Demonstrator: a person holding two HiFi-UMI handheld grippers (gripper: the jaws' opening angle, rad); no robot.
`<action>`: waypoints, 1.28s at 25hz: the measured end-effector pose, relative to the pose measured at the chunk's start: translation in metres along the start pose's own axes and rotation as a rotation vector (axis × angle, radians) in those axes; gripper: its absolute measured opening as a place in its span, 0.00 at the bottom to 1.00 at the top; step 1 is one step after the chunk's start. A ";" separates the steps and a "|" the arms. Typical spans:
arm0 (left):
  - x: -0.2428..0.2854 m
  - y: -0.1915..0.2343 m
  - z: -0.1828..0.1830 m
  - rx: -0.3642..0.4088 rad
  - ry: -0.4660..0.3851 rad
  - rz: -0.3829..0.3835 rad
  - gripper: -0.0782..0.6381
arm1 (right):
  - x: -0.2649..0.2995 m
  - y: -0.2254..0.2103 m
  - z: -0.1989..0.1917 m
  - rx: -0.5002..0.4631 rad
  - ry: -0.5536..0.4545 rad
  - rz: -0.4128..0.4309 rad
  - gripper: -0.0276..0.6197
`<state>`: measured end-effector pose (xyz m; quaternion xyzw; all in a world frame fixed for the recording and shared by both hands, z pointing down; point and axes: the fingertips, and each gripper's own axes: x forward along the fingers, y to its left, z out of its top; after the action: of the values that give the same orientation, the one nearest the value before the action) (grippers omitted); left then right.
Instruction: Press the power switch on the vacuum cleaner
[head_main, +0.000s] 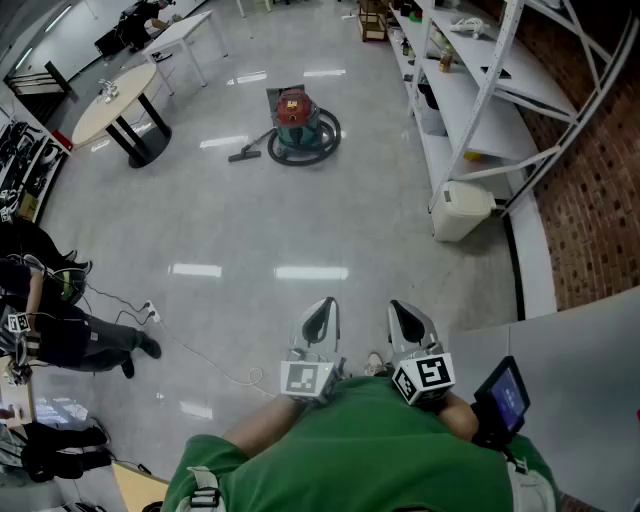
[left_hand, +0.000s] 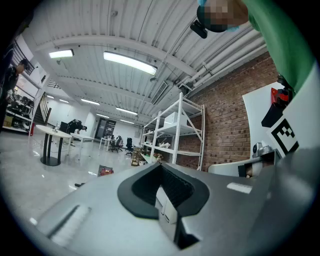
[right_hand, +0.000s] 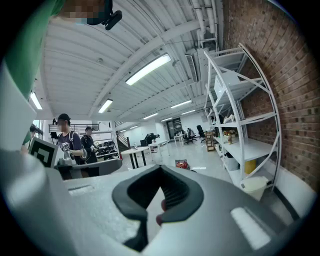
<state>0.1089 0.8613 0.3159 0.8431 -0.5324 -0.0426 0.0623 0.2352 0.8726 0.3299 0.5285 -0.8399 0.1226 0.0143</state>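
On the floor ahead: vacuum cleaner (head_main: 297, 120), well apart from both grippers, between the round table (head_main: 115, 100) on the left and the white shelving (head_main: 470, 90) on the right
Look: squat round drum, dark teal body, red top; its power switch is too small to make out
Hose: dark hose (head_main: 330, 138) looped on the floor around the drum's base
Axis: drum upright; the wand runs from the drum out to the left, toward the round table's foot
Nozzle: floor nozzle (head_main: 243, 155) flat on the floor at the wand's left end
Left gripper (head_main: 320, 322): close to the person's chest, jaws pressed together, nothing between them
Right gripper (head_main: 408, 322): just beside the left one, jaws also closed and empty, pointing toward the vacuum cleaner
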 end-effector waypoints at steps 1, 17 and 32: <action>0.000 0.000 0.000 -0.001 0.002 0.000 0.12 | 0.000 0.000 0.000 0.000 0.001 0.000 0.04; 0.003 -0.003 -0.002 -0.008 0.017 -0.001 0.12 | -0.003 -0.004 0.001 0.014 -0.008 -0.006 0.04; 0.063 -0.044 -0.009 0.014 0.041 0.010 0.12 | 0.005 -0.072 0.015 0.010 -0.023 0.039 0.04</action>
<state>0.1768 0.8242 0.3180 0.8416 -0.5355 -0.0214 0.0672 0.2990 0.8354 0.3303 0.5132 -0.8497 0.1210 -0.0005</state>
